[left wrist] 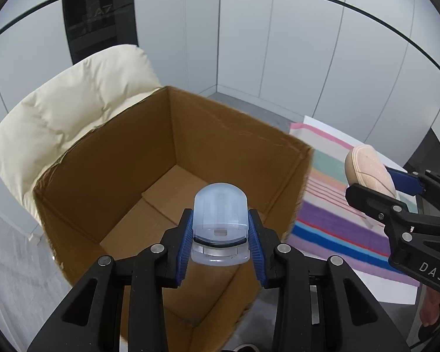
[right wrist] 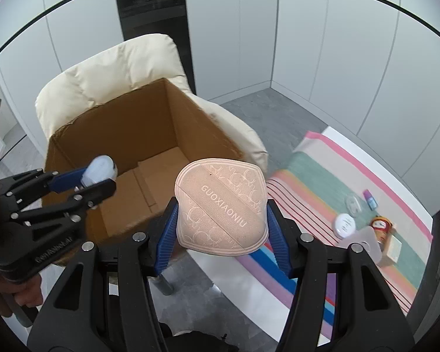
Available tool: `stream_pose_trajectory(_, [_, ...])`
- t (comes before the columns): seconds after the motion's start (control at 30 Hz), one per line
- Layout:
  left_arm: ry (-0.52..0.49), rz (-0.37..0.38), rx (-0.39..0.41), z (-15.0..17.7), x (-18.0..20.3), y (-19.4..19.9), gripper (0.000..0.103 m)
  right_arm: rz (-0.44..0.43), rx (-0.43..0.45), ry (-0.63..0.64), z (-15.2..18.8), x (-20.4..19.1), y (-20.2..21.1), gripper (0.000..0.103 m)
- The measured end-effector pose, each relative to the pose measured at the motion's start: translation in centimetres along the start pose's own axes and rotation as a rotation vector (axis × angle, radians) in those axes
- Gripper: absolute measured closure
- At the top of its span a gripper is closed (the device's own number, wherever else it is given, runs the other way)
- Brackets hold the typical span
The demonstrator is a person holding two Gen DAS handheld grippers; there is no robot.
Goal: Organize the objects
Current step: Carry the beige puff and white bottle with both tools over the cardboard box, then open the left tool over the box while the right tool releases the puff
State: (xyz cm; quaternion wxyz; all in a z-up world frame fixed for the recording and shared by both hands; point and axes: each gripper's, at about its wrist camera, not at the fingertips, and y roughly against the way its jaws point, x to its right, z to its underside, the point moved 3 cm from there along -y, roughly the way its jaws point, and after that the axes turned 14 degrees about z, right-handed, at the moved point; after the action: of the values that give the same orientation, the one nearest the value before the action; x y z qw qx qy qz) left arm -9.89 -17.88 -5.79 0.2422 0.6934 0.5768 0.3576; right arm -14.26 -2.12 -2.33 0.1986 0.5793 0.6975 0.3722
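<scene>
The left gripper (left wrist: 220, 234), clamped on a translucent blue case (left wrist: 220, 220), hangs directly over the open cardboard box (left wrist: 102, 161), while the right gripper (right wrist: 221, 231), gripping a pink compact (right wrist: 220, 205), sits beside the box's rim.

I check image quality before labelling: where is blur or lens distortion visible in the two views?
Left wrist view: cardboard box rim smeared, clear plastic case sharp, wall lines bowed. Right wrist view: pink case sharp with readable lettering, striped cloth edge slightly soft, walls curved.
</scene>
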Motion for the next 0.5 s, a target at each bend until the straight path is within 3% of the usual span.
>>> stream_pose_trajectory(0.27, [0.022, -0.026, -0.013, 1.0, -2.7, 0.5, 0.066, -0.034, 0.013, 0.054, -0.7, -3.8, 0.1, 0.044])
stream_pose_trajectory(0.33, [0.003, -0.03, 0.009, 1.0, -3.0, 0.8, 0.054, -0.039, 0.015, 0.07, -0.8, -4.8, 0.1, 0.044])
stream_pose_trajectory(0.4, [-0.013, -0.074, 0.041, 0.9, -3.4, 1.6, 0.019, -0.044, 0.012, 0.081, -0.9, -5.6, -0.1, 0.044])
stream_pose_trajectory(0.5, [-0.004, -0.186, 0.088, 1.1, -4.8, 3.3, 0.0, -0.049, 0.025, 0.091, -1.3, -6.8, 0.2, 0.044])
